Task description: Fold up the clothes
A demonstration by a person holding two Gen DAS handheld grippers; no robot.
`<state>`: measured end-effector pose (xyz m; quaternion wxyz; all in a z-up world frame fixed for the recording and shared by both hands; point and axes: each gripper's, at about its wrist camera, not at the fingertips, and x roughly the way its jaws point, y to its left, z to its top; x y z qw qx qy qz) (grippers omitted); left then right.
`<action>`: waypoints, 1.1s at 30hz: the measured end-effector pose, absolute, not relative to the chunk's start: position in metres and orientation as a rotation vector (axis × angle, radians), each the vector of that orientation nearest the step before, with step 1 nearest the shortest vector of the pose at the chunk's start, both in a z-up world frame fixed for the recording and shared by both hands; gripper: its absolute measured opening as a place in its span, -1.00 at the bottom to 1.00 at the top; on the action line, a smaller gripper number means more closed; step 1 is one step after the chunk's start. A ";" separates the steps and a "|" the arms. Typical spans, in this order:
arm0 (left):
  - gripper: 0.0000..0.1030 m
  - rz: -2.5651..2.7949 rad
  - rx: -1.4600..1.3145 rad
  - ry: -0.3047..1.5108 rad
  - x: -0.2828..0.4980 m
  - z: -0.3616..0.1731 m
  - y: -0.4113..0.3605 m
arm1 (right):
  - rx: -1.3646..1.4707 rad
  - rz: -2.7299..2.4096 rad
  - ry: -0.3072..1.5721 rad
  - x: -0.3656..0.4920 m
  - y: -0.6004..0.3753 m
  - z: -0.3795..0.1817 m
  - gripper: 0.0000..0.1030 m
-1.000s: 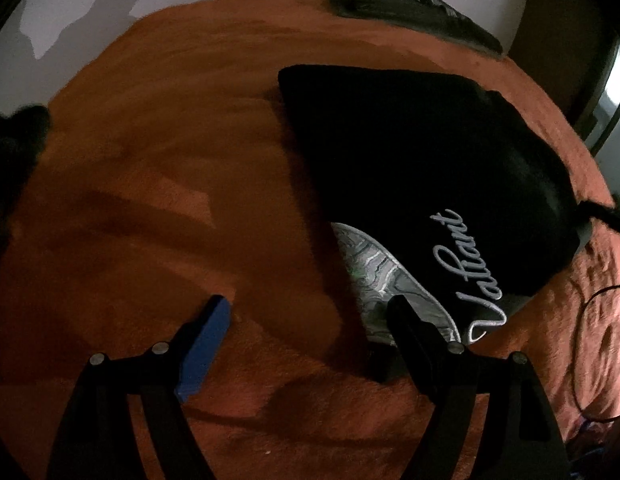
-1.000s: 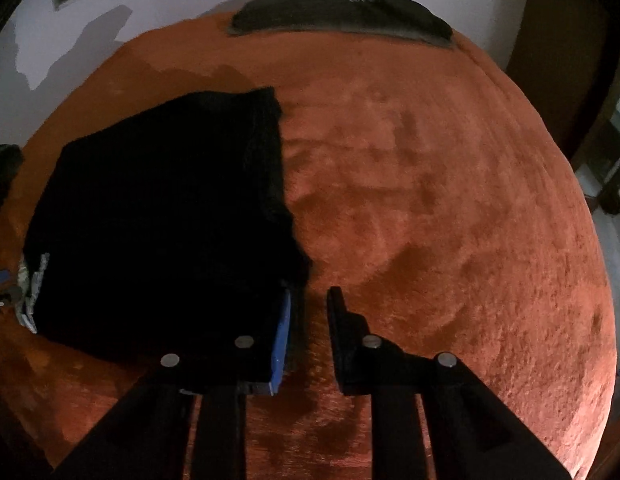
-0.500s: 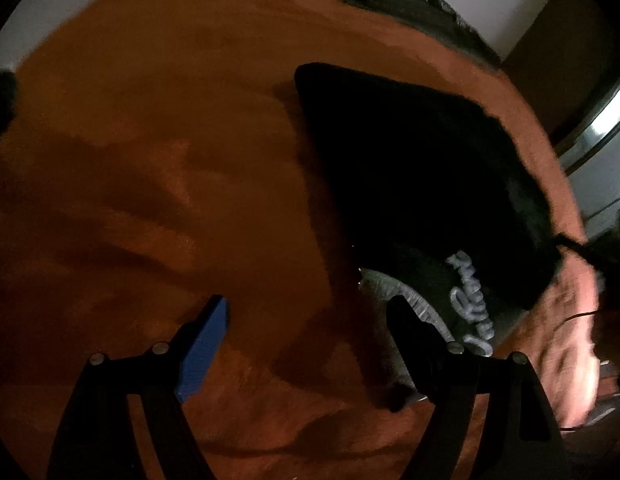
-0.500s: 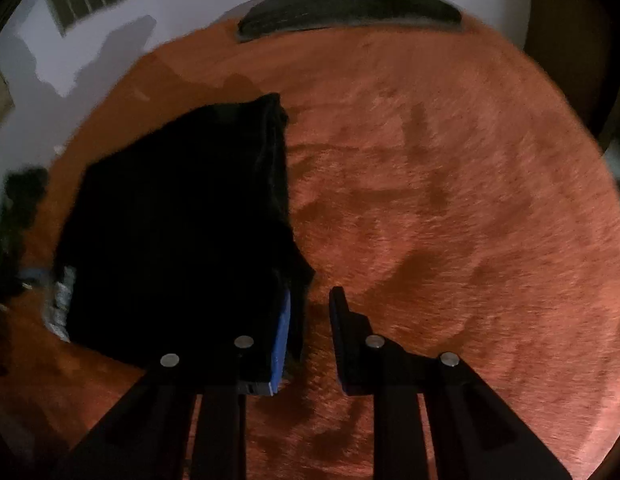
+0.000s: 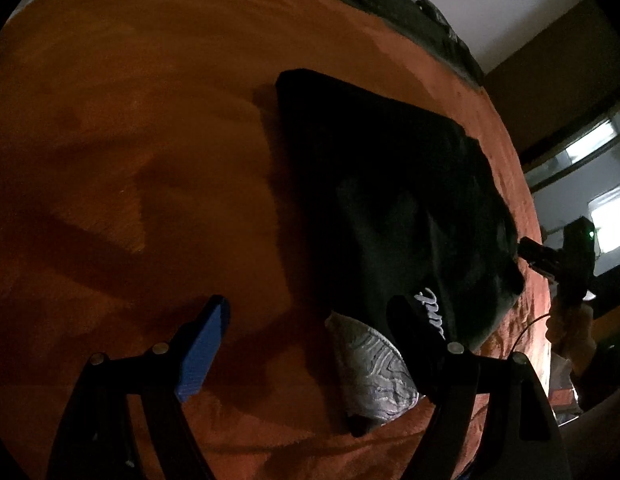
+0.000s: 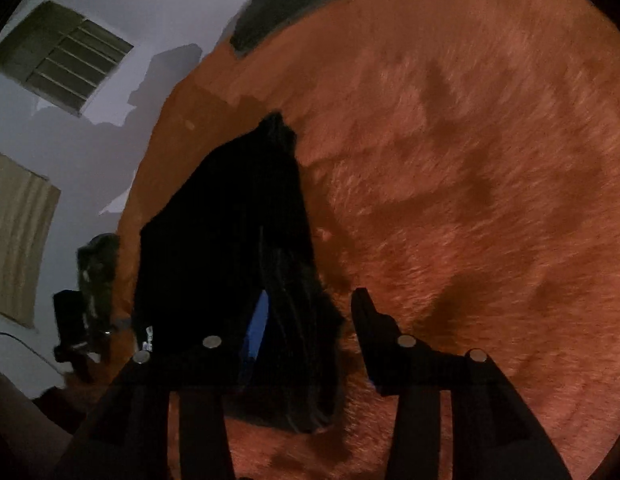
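Counting, we see one folded black garment (image 5: 390, 184) on the orange blanket (image 5: 130, 120). Our left hand-held gripper (image 5: 310, 316) gapes wide, empty. Our right hand-held gripper (image 6: 310, 312) is opening, cloth edge between its jaws.

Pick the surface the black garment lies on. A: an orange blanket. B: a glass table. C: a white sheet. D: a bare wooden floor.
A: the black garment lies flat on the fuzzy orange blanket, which surrounds it in both wrist views.
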<state>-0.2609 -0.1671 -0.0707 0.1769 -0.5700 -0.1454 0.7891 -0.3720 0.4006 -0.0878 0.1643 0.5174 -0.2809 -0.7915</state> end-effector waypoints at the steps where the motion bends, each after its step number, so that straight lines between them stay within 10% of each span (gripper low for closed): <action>1: 0.58 2.216 -1.616 -0.419 -0.263 -0.071 -0.166 | 1.465 -2.241 -0.838 -0.372 0.402 -0.090 -0.17; 33: 0.58 1.717 -1.679 -1.392 -0.192 -0.133 -0.099 | 1.349 -1.797 -1.765 -0.301 0.383 -0.143 -0.02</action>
